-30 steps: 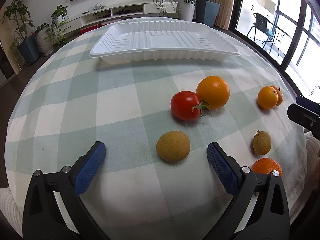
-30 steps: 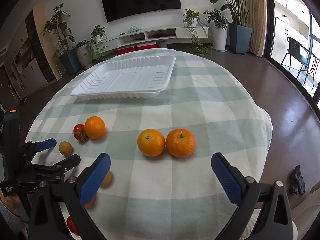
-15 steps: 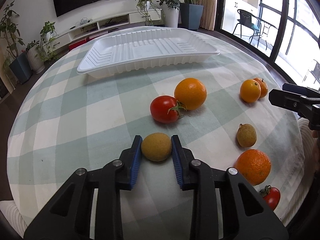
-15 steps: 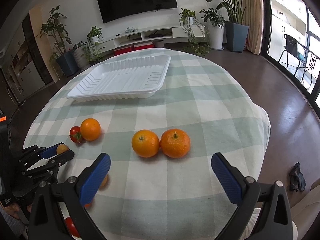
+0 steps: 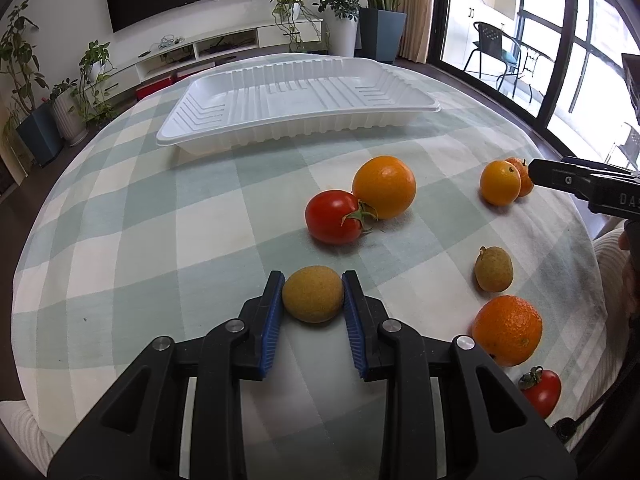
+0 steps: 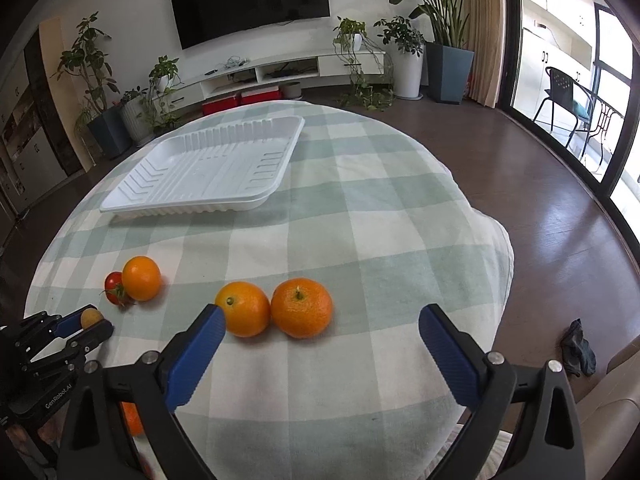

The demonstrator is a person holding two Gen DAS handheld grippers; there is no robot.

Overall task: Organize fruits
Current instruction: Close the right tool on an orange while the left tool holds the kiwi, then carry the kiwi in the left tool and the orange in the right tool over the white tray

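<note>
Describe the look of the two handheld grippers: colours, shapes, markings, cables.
Both are matte black plastic. The left gripper and right gripper each have two angular linkage arms joined by silver round rivets, ending in flat fingers faced with ribbed blue pads. The left body bears white "GenRobot.AI" lettering in the right wrist view. A thin black cable runs near the right one.

Tan round fruit (image 5: 313, 299) clamped between blue pads, red tomato (image 5: 333, 217) touching orange (image 5: 384, 187), empty white tray (image 5: 296, 104) beyond, on checked worktop (image 5: 160, 216)
</note>
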